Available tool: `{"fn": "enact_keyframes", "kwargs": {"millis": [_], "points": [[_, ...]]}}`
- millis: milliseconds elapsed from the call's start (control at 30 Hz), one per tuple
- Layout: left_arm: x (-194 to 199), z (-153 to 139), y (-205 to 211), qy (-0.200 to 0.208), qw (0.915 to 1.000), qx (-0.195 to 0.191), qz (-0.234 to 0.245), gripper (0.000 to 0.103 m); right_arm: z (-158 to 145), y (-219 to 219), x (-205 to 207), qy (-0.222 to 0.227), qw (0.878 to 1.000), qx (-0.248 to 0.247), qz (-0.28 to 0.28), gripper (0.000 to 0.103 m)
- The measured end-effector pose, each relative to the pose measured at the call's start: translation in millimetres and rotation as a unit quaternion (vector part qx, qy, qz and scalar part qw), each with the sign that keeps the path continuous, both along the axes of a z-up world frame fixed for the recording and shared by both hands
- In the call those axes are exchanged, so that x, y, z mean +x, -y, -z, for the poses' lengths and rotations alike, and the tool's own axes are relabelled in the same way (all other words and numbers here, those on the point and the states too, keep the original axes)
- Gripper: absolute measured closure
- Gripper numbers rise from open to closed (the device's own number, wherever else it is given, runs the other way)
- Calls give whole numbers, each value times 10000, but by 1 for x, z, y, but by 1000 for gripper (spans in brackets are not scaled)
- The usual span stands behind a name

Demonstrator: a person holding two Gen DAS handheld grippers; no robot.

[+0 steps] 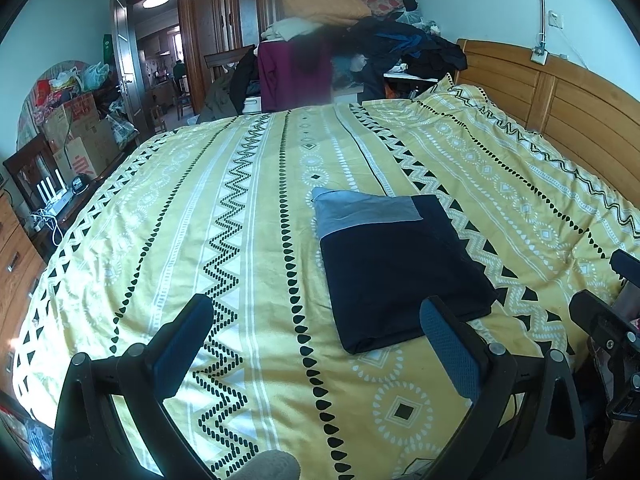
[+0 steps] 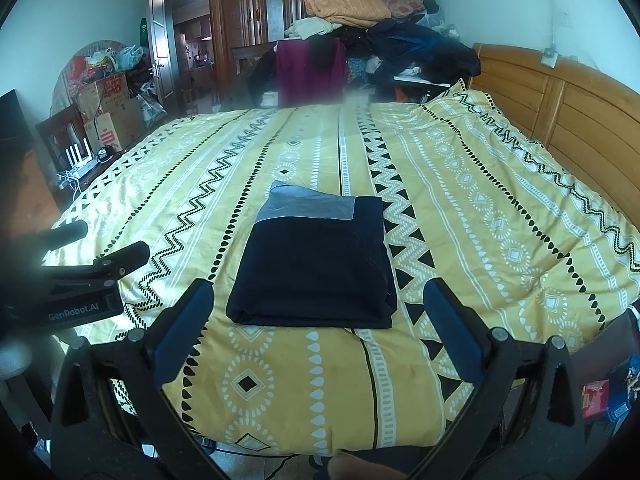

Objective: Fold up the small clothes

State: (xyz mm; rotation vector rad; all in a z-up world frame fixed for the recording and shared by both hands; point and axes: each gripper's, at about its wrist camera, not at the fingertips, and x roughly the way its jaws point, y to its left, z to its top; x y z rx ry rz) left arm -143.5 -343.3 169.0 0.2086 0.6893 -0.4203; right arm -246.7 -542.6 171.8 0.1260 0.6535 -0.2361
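Observation:
A dark navy garment with a grey-blue band lies folded into a neat rectangle on the yellow patterned bedspread. My left gripper stands open over the bed, its right finger just at the garment's near corner, holding nothing. My right gripper is open too, hovering in front of the garment's near edge with the cloth lying between and beyond its fingers, untouched. In the right wrist view the left gripper shows at the left edge.
A wooden headboard runs along the right. Piled clothes and bedding sit past the far end of the bed. Cardboard boxes and a low wooden cabinet stand at the left.

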Motion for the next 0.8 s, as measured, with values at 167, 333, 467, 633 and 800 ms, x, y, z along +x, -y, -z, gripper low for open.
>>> {"fn": "enact_keyframes", "kwargs": {"millis": [167, 333, 467, 633, 800], "points": [[0, -3, -2, 16, 10000, -14, -18, 0, -1, -1, 0, -20, 10000, 7, -16, 0], [-1, -8, -5, 39, 10000, -23, -31, 0, -4, -2, -1, 24, 10000, 12, -23, 0], [-3, -14, -5, 90, 9999, -36, -30, 0, -9, -1, -3, 100, 9999, 86, -26, 0], [-5, -19, -9, 188, 9997, -117, -51, 0, -10, -5, -4, 101, 9999, -33, -47, 0], [-4, -19, -13, 165, 9997, -135, -77, 0, -12, -6, -5, 124, 9999, -29, -28, 0]]}}
